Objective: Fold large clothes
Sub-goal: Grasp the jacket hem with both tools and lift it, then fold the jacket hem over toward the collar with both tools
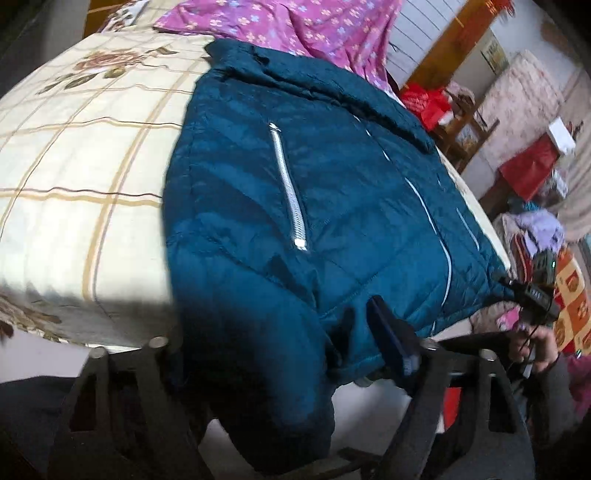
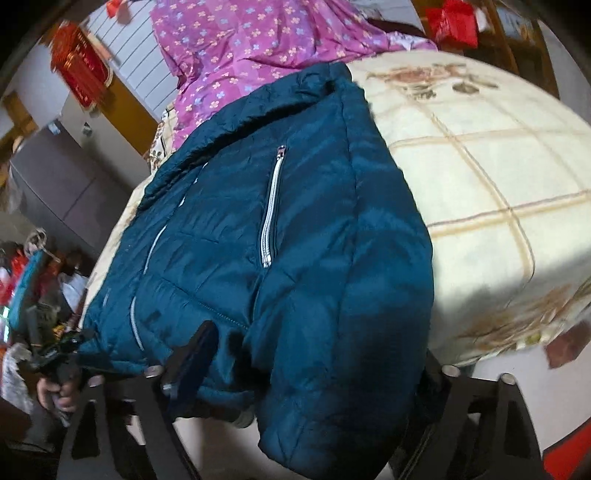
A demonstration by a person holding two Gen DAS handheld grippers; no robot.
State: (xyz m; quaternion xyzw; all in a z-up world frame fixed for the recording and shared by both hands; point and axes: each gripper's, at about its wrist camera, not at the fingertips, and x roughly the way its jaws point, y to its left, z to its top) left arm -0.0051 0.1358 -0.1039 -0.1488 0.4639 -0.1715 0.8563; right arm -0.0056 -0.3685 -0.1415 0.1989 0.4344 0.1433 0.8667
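Teal jacket (image 2: pixel 295 229) between right tongs (image 2: pixel 295 365) — bed edge

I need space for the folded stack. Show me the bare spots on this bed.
Free: the cream checked quilt beside the teal jacket, bordered by its sleeve edge, the pink flowered sheet at the far end and the near bed edge. Crowded: the jacket's other side, where only a thin quilt strip shows before the clutter.

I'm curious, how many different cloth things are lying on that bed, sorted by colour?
Teal: 1, the teal puffer jacket
Purple: 1, the purple floral sheet
Cream: 1, the cream checked quilt
Total: 3
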